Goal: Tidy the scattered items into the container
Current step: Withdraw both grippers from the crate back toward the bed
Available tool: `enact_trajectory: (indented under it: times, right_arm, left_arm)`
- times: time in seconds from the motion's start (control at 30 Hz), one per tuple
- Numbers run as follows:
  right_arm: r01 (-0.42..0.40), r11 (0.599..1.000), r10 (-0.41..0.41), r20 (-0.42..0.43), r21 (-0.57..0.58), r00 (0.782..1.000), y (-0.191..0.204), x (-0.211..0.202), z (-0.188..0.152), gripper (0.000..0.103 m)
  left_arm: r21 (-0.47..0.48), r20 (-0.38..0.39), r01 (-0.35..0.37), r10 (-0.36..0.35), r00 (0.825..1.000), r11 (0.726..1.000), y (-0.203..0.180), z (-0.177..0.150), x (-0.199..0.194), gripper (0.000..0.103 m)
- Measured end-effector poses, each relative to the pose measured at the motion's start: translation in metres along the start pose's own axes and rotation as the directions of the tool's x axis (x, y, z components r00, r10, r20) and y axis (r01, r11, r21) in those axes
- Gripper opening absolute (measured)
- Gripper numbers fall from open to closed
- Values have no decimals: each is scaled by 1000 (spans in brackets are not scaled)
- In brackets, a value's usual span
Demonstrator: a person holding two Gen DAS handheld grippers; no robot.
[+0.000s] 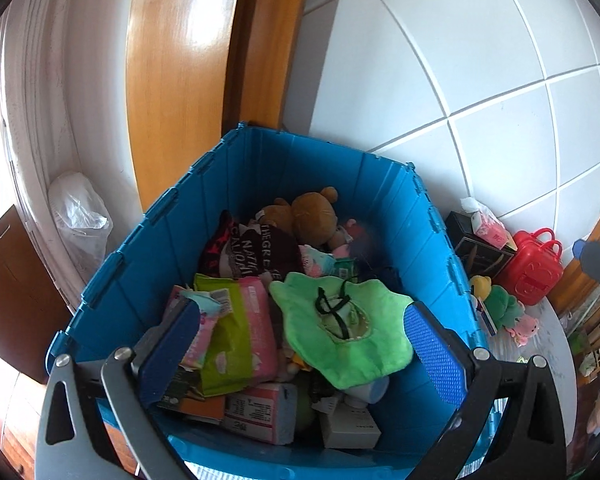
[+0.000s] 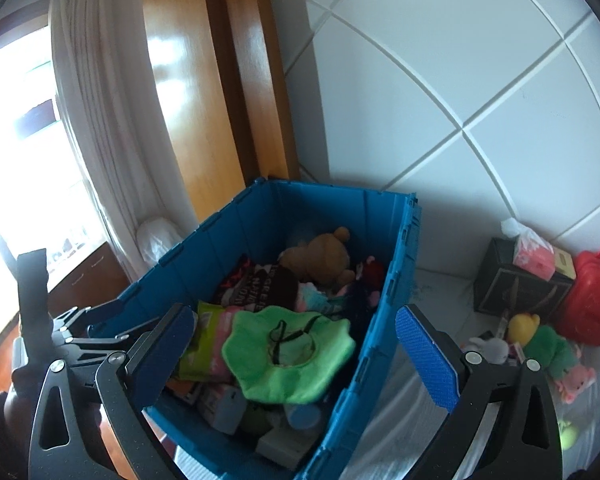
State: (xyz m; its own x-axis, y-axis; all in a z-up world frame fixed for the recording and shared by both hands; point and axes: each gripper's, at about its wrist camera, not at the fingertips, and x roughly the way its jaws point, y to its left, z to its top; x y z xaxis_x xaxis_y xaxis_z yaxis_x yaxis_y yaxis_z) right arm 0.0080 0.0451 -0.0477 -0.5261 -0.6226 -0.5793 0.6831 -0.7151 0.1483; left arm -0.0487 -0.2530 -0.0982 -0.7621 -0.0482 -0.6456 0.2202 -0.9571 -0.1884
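A blue crate (image 1: 384, 184) (image 2: 260, 216) holds several items: a green plush hat (image 1: 344, 336) (image 2: 288, 356) on top, a brown teddy bear (image 1: 312, 212) (image 2: 324, 256), a pink and green pack (image 1: 236, 332), boxes and clothes. My left gripper (image 1: 300, 348) is open and empty, hovering over the crate's near end. My right gripper (image 2: 296, 356) is open and empty above the crate's right side. Outside, on the table to the right, lie a yellow and green plush toy (image 1: 496, 296) (image 2: 540, 340) and a pink plush toy (image 1: 524, 328) (image 2: 576, 380).
A black box (image 1: 476, 248) (image 2: 516, 284) with a tissue pack on it and a red case (image 1: 536, 268) (image 2: 596, 300) stand by the white tiled wall. A wooden door frame (image 1: 172, 80), a curtain (image 2: 92, 120) and a plastic bag (image 1: 80, 216) are left of the crate.
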Motion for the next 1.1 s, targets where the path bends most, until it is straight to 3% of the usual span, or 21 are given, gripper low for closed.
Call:
enact_trajectory:
  times: [0.23, 0.53, 1.1]
  right_arm:
    - [2, 1000, -2, -3, 5, 1000, -44, -34, -28, 103]
    - [84, 995, -86, 34, 56, 996, -106, -87, -70, 103]
    - [183, 954, -185, -12, 238, 983, -234, -145, -150, 103]
  left_arm:
    - [18, 8, 6, -7, 1000, 1000, -54, -10, -12, 103]
    - [113, 11, 59, -61, 998, 992, -140, -34, -22, 103]
    - [275, -111, 147, -120, 986, 950, -275, -80, 7, 103]
